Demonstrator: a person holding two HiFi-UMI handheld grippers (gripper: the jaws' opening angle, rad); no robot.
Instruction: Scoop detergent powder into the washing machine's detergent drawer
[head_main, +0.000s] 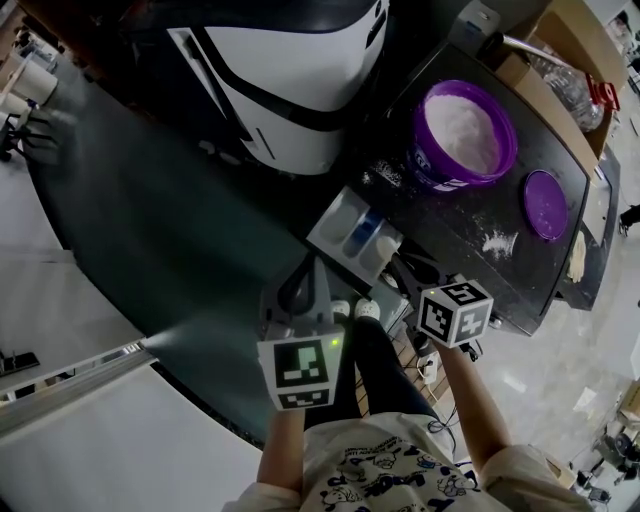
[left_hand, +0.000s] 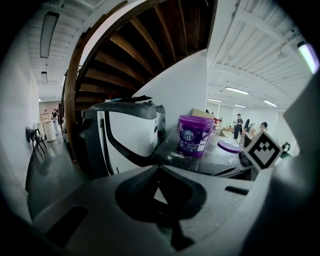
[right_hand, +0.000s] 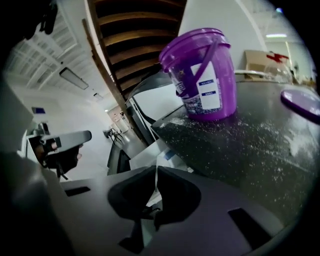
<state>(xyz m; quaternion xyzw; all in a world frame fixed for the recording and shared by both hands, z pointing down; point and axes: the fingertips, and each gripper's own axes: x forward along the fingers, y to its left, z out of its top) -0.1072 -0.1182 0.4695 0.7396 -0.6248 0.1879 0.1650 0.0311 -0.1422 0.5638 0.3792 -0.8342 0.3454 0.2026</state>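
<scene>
The open purple detergent bucket (head_main: 465, 135) (left_hand: 195, 136) (right_hand: 202, 75) stands on a black table (head_main: 455, 225), full of white powder. Its purple lid (head_main: 547, 203) (left_hand: 230, 145) (right_hand: 302, 102) lies to its right. The washing machine's detergent drawer (head_main: 355, 235) (right_hand: 161, 152) is pulled out between the white and black machine (head_main: 290, 80) (left_hand: 125, 135) and the table. My left gripper (head_main: 310, 265) (left_hand: 159, 168) is shut and holds nothing, just short of the drawer's near end. My right gripper (head_main: 405, 270) (right_hand: 156, 168) is shut too, empty, at the table's near edge beside the drawer. I see no scoop.
Spilled powder (head_main: 498, 241) (right_hand: 260, 135) dusts the table around the bucket. Cardboard boxes (head_main: 560, 60) stand behind the table. A dark curved staircase (left_hand: 145, 45) rises over the machine. The person's legs and shoes (head_main: 355, 310) are below the drawer.
</scene>
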